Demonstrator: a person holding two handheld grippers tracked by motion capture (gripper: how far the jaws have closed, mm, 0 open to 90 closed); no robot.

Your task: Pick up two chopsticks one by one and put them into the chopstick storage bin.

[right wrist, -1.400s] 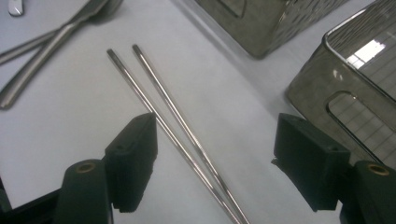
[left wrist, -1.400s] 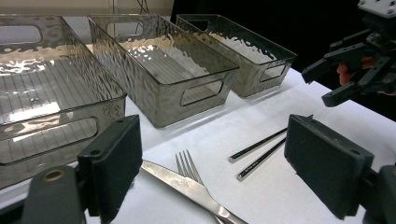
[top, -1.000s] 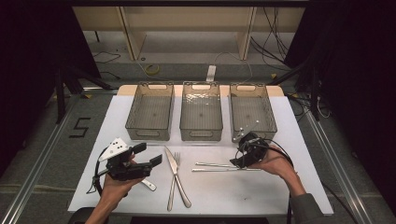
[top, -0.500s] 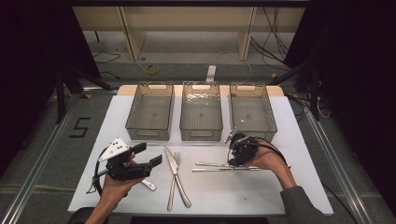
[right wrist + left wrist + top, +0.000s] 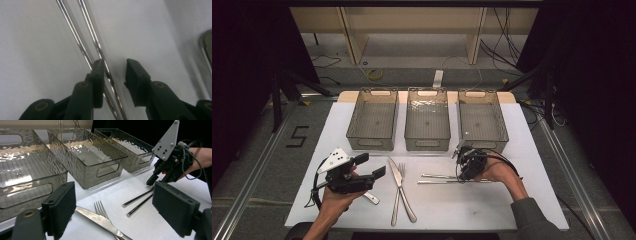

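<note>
Two metal chopsticks (image 5: 443, 179) lie side by side on the white table (image 5: 512, 200), right of centre. My right gripper (image 5: 464, 169) is lowered onto their right part, tips at the table. In the right gripper view one chopstick (image 5: 91, 27) runs into the gap of that gripper (image 5: 115, 62), close against the left jaw, and the other chopstick (image 5: 72, 27) passes under that jaw. The jaws have just been closing and a gap still shows beside the right jaw. My left gripper (image 5: 373, 166) hovers open at the left, holding nothing.
Three clear bins (image 5: 369, 145) (image 5: 427, 145) (image 5: 484, 142) stand in a row at the back. A knife (image 5: 396, 172) and a fork (image 5: 398, 197) lie crossed at centre front. A further metal utensil (image 5: 371, 198) lies beside the left hand.
My right gripper has sunk slightly and shifted left onto the chopsticks, and its jaws have narrowed. The left gripper has stayed still.
</note>
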